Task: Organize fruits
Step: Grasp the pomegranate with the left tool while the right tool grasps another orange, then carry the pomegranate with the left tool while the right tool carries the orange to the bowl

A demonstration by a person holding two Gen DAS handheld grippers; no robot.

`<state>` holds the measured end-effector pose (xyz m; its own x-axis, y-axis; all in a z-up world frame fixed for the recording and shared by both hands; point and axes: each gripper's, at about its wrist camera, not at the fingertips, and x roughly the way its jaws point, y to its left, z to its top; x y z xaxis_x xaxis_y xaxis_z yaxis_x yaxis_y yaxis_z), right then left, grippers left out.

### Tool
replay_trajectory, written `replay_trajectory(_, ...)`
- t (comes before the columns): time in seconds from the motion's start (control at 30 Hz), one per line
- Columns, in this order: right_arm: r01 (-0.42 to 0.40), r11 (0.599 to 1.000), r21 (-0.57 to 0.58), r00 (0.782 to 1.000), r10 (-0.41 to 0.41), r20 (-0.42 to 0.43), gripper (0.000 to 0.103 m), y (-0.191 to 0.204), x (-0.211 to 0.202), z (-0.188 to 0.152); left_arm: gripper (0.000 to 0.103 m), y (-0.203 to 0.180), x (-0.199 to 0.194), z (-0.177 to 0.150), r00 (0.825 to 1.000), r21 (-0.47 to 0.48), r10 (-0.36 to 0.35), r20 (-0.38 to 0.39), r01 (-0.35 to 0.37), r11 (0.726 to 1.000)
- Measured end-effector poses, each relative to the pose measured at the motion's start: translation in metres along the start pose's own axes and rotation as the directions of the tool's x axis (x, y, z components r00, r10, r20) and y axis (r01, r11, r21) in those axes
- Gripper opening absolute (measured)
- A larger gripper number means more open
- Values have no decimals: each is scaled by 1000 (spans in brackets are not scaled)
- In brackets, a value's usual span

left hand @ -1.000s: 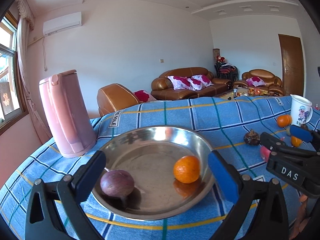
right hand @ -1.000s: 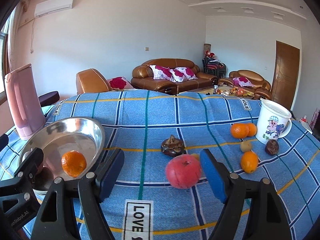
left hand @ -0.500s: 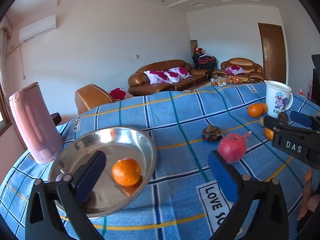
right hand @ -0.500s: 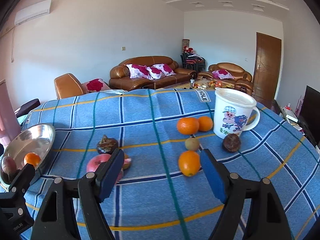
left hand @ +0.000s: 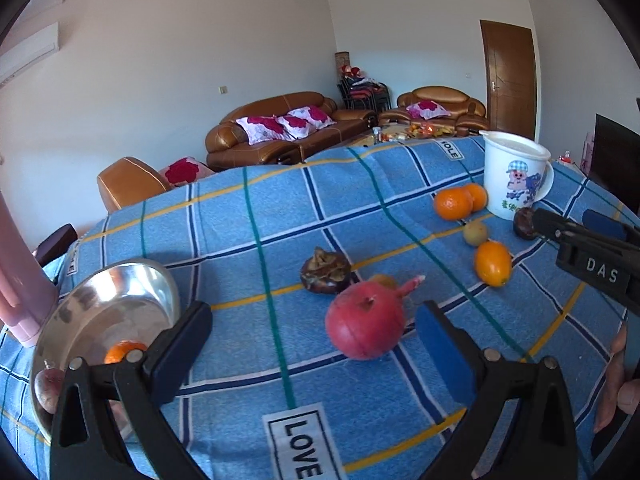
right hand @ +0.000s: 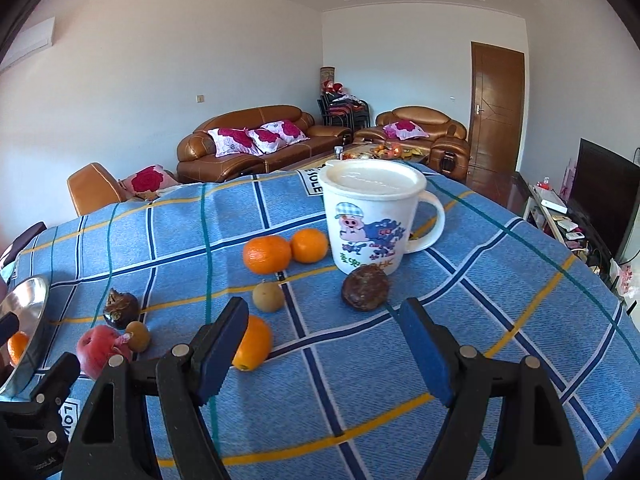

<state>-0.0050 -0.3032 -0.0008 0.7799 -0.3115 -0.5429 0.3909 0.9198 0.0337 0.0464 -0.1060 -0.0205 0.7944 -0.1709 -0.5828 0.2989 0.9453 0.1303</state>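
Both tools have swung right since a second ago. Left tool [left hand: 312, 332] is wide open and holds nothing; it was framing the steel bowl [left hand: 160, 284], now it frames the pomegranate [left hand: 364, 326], which sits between its fingers but apart from both. The bowl has slid to the left edge of the left wrist view, with one orange [left hand: 120, 351] and a purple fruit [left hand: 46, 390] in it, next to the pink kettle [left hand: 16, 280] at the desk's left edge.

Right tool [right hand: 320, 344] is also wide open and empty. It was on the pomegranate earlier; it now points at the brown round fruit [right hand: 365, 287] in front of the white mug [right hand: 370, 220] near the desk's far right corner. Loose orange [right hand: 253, 343] sits just beside its left finger; contact unclear. Two oranges [right hand: 267, 254] touch left of the mug, and a small green-brown fruit [right hand: 268, 297] sits in front of them. Dried dark fruit [right hand: 120, 308] and a small fruit [right hand: 138, 336] lie near the pomegranate. None of the fruit on the blue plaid cloth [right hand: 460, 320] has moved.
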Motion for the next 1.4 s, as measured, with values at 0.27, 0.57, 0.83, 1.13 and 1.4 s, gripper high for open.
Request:
replay_trajectory(0.27,17,995,98,1000,-17,-4,79,-22,4,5,74,-17,42,7,986,1,-29,-165,30,1000)
replay_trajectory(0.57,-77,991,106,994,85,-75,79,-17,18,4,54,-5,37,5,982,-86,-106,-157,93,992)
replay_trajectory(0.83,-161,985,-59,983,155,-99,79,25,20,1,54,36,6,-8,997,-253,-60,-46,47,966)
replay_trajectory(1.13,-218,975,-39,928,195,-319,55,35,64,-5,54,45,3,-11,999,-248,9,-47,-20,969)
replay_trajectory(1.4,-189,974,-126,938,141,-318,38,51,63,-8,54,41,-3,-11,999,-222,14,-38,-22,975)
